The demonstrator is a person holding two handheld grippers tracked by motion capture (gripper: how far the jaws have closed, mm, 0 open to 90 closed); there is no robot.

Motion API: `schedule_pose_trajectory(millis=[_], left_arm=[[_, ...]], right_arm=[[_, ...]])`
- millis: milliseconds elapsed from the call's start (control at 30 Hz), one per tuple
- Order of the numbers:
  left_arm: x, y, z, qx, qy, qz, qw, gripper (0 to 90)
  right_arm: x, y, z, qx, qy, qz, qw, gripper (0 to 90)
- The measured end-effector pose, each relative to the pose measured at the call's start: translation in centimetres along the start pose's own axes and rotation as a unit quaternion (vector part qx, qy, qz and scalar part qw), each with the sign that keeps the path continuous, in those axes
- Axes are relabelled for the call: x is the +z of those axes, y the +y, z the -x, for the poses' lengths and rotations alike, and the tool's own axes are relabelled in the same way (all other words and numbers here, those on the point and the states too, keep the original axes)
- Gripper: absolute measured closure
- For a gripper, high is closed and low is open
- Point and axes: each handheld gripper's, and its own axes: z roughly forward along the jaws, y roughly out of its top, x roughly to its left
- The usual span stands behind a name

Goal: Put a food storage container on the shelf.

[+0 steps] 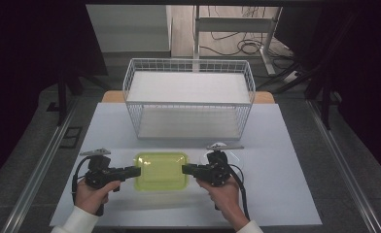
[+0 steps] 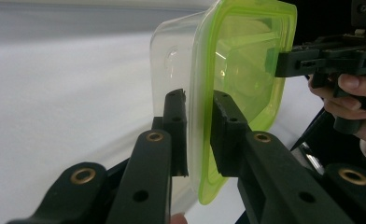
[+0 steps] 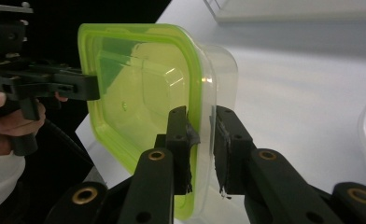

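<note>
Together, two hand-held grippers clamp a lidded food container [image 1: 161,171] at the lower centre of the high view, just in front of a white wire basket [image 1: 188,97]. The left gripper [image 1: 136,171] pinches the lime-green lid's rim on one side, its pads squeezing lid edge and clear tub wall in the left gripper view; the right gripper [image 1: 185,168] grips the opposite rim the same way. The container appears held level between them, at or barely above the pale surface [image 1: 276,145]. Judging by the paired grip, the step in hand is a two-sided lift. The next move likely calls for raising both hands evenly, keeping the box flat, and carrying it toward the basket without letting either rim slip.
</note>
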Motion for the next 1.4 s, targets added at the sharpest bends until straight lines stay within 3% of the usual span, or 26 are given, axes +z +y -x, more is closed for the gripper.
schedule_pose_trajectory(millis=[167,467,900,1400], left_arm=[[-0.5,0.5,0.7,0.016,0.009,0.005,0.9998,78.4],[-0.7,1.6,1.7,0.029,0.010,0.018,0.9994,78.8],[0.1,4.1,2.6,0.044,0.003,0.025,0.9987,79.1],[0.5,6.5,2.8,0.046,0.001,0.036,0.9983,79.1]], right_arm=[[-0.5,0.3,-0.6,-0.027,-0.004,0.010,0.9996,76.4],[-1.9,1.2,-1.1,-0.054,-0.002,0.030,0.9981,76.4],[-3.7,3.1,-1.0,-0.072,-0.010,0.051,0.9961,76.3],[-4.6,5.6,-0.7,-0.083,-0.016,0.068,0.9941,76.4]])
